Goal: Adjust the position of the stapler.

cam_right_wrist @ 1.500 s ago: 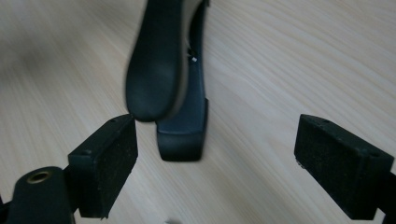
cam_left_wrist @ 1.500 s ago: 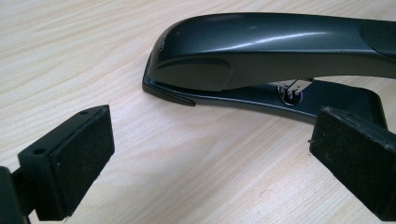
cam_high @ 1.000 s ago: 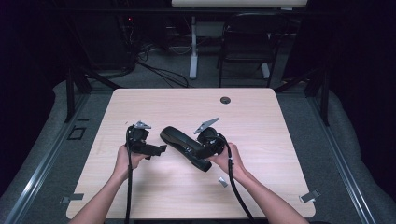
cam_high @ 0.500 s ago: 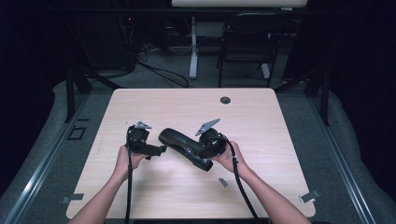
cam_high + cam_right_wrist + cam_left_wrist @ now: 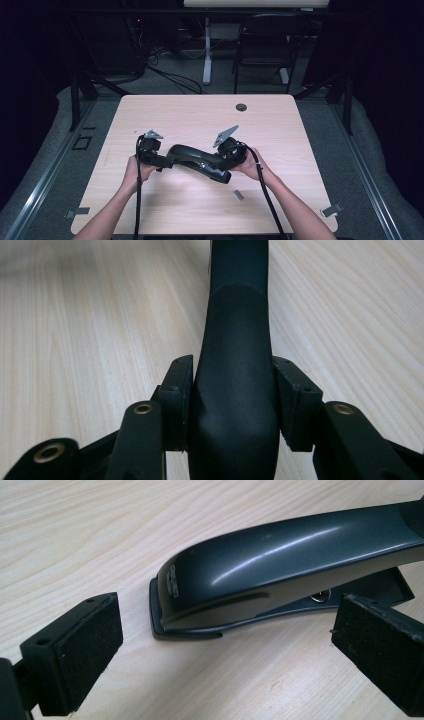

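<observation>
A black lever-handled desk tool (image 5: 192,156), a stapler or punch, lies across the middle of the table (image 5: 300,140). My right gripper (image 5: 226,159) holds its rear end. In the right gripper view both pads (image 5: 179,390) press the sides of the tool's body (image 5: 235,315); the jaws (image 5: 235,400) have just been closing on it. My left gripper (image 5: 162,161) stands open at the tool's other end. In the left gripper view the tool's front tip (image 5: 200,595) lies just ahead of the gap (image 5: 227,652) between the two wide-apart pads (image 5: 85,645), touching neither.
A small grey piece (image 5: 238,195) lies on the table near my right forearm. A round cable hole (image 5: 241,107) sits near the far edge. Tape marks (image 5: 331,210) are at the near corners. A chair (image 5: 260,45) stands behind the table.
The right hand has shifted slightly at the tool's rear end. The left hand and its gripper have kept still.
</observation>
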